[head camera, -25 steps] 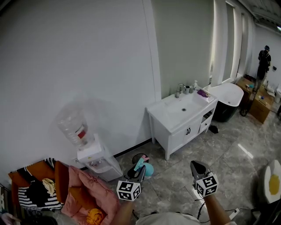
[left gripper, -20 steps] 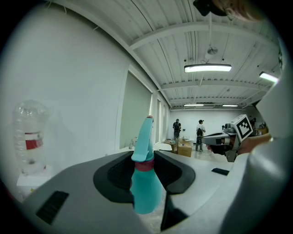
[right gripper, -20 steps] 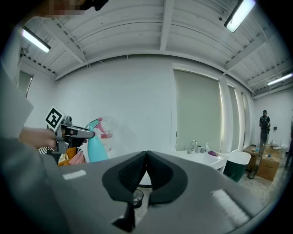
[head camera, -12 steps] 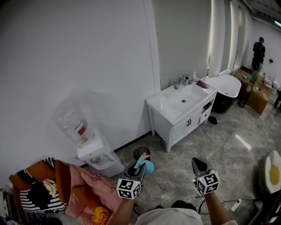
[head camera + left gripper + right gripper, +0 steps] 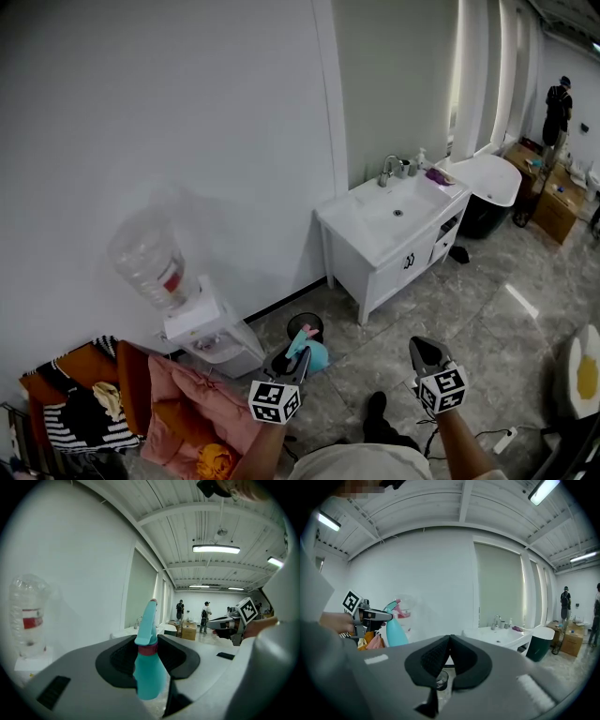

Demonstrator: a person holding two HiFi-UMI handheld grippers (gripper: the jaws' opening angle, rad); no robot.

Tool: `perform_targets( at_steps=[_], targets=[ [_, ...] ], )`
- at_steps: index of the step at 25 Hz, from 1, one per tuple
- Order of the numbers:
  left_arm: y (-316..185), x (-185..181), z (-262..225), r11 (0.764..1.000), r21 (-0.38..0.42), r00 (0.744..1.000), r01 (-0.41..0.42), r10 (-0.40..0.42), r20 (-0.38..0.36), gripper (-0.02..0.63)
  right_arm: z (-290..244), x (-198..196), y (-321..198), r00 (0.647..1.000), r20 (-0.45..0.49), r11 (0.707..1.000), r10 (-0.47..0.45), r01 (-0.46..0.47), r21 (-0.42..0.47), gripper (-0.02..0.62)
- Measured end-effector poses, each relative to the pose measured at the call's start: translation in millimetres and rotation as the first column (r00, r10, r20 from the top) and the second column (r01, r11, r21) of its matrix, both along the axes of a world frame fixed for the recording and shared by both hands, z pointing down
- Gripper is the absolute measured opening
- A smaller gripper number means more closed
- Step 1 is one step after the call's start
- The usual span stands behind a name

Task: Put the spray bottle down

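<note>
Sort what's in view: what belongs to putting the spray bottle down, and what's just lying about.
Belongs to the job:
- spray bottle, teal, gripped near its neck
- left hand-held gripper, holding it

Just lying about:
- water dispenser
- white washstand
- pink quilted cloth
- bathtub
- right hand-held gripper, shut and empty

Bright, even light from ceiling tubes (image 5: pixel 216 549) — fisheye bending at edges, near jaws softly blurred

smooth plastic spray bottle (image 5: pixel 149 672); glossy floor (image 5: pixel 473 305)
</note>
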State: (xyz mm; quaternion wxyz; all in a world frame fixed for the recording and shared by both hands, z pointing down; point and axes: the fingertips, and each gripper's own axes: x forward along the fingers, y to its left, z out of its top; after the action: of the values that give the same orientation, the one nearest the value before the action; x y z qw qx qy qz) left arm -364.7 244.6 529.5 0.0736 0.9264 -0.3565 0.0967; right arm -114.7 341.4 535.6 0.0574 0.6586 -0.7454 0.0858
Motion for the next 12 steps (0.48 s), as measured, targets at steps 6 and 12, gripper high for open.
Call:
perform_targets(
  at_steps=[6, 12],
  targets=[
    [-49.7, 22.0, 2.0, 0.999, -0.005, 0.999, 0.034, -0.034, 0.003, 0.135, 5.8, 26.3, -59.5, 1.0, 0.012, 1.0, -0.027, 0.027, -0.011, 0.011],
    [-102.7, 63.7, 1.0, 0.998, -0.015, 0.998, 0.068, -0.068, 0.004, 0.135, 1.7, 67.2, -122.7, 0.998, 0.016, 0.998, -0.066, 0.066, -0.013, 0.011]
  ],
)
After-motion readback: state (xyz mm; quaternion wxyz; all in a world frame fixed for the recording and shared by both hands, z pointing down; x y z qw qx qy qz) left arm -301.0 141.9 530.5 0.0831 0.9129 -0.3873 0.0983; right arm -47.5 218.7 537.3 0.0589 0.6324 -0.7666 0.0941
